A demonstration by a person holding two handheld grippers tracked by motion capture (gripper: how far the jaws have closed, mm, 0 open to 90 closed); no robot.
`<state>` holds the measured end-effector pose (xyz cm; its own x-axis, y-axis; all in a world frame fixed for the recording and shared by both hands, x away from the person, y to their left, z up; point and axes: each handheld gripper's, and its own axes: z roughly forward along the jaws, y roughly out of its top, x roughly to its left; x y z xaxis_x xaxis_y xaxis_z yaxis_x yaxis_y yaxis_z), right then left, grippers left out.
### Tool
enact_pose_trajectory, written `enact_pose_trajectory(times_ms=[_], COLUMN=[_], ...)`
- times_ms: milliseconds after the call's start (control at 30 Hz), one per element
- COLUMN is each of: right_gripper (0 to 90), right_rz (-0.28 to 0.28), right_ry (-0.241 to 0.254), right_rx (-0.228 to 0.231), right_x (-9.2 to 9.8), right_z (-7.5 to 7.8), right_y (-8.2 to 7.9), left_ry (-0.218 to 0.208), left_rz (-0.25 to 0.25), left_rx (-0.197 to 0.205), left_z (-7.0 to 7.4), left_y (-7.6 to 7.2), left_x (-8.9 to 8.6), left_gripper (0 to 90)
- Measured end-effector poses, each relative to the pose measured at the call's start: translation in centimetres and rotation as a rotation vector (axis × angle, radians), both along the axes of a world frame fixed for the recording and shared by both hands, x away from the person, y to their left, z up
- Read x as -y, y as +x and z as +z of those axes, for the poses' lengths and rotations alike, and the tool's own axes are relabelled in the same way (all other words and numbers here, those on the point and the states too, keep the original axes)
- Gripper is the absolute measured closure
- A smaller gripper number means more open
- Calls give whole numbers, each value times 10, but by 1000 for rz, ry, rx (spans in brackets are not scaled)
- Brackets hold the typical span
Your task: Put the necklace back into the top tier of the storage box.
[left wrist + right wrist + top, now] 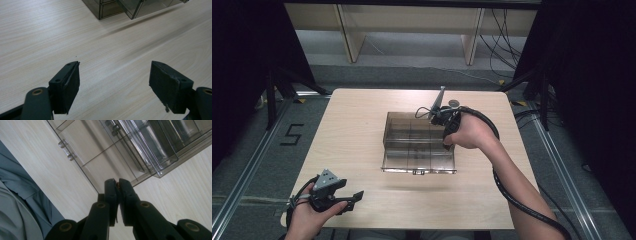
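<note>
Right gripper view: clear organizer box (140, 147) just beyond closed right tongs (117, 185)

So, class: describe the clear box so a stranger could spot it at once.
Start at the pale wooden table. Near its middle lies a smoky see-through plastic box, lid flapped open toward the person. Inner dividers set it apart from the black grippers nearby.

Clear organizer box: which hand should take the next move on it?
Right, probably. The right gripper is shut beside the clear organizer box, at its open lid. The left gripper hangs open near the table edge.
</note>
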<state>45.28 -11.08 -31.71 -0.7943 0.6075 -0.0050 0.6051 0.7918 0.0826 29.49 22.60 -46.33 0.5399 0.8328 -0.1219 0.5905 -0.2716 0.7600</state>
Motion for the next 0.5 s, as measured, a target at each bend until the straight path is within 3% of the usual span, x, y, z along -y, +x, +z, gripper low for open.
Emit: enact_pose_trajectory(times_ms=[33, 67, 267, 300, 367, 500], right_gripper=[858, 858, 858, 858, 858, 858], right_rz=[27, 20, 31, 8, 38, 30], right_ry=[4, 3, 7, 8, 9, 6], right_rx=[5, 4, 6, -1, 1, -1], right_x=[1, 0, -1, -3, -2, -5], right_z=[0, 0, 0, 0, -2, -3], right_y=[2, 1, 1, 0, 2, 2], left_ry=[-1, 15, 0, 1, 11, 8], left_rz=[-3, -3, 2, 2, -5, -2], left_rx=[4, 3, 0, -1, -5, -5], left_z=[0, 0, 0, 0, 0, 0], left_y=[0, 0, 0, 0, 0, 0], left_x=[0, -1, 0, 0, -1, -1], left_gripper=[247, 246, 247, 247, 247, 247])
